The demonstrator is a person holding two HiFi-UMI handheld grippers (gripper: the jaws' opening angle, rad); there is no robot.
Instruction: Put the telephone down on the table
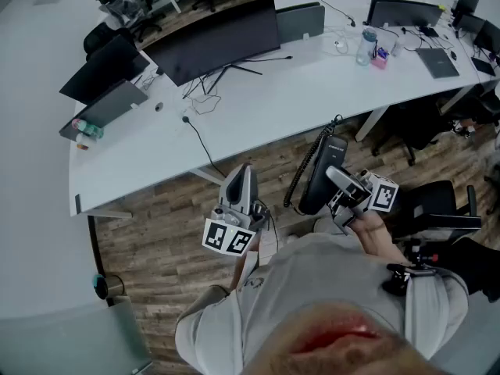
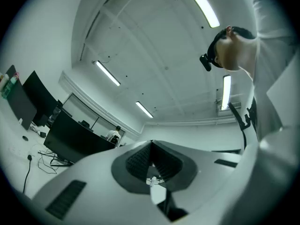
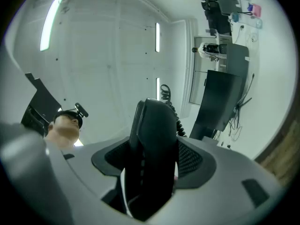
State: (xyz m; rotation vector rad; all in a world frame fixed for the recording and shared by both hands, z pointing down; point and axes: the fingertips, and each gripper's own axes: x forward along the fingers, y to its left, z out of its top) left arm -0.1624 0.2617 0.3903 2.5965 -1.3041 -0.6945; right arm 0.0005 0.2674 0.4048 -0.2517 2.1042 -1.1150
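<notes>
Telephone (image 1: 320, 176) is black and it is clamped between the jaws of the right gripper (image 1: 334, 181). The gripper view shows the pads pressing on both of its sides, with the jaws standing quite wide around the thick body. The telephone stands almost upright in the air, over the wooden floor (image 1: 168, 237) and just in front of the near edge of the white table (image 1: 266, 104); it does not touch the table. Its curled cord (image 1: 299, 176) hangs down on the left side of it. The person's hand (image 1: 373, 226) holds this gripper from behind. The left gripper (image 1: 245, 175) is nearer to the body, beside the telephone but apart from it. Its jaws are closed together and nothing is between them. On the table, towards the far edge, there is a wide dark monitor (image 1: 219, 41), and towards the right end a clear bottle (image 1: 366, 45).
</notes>
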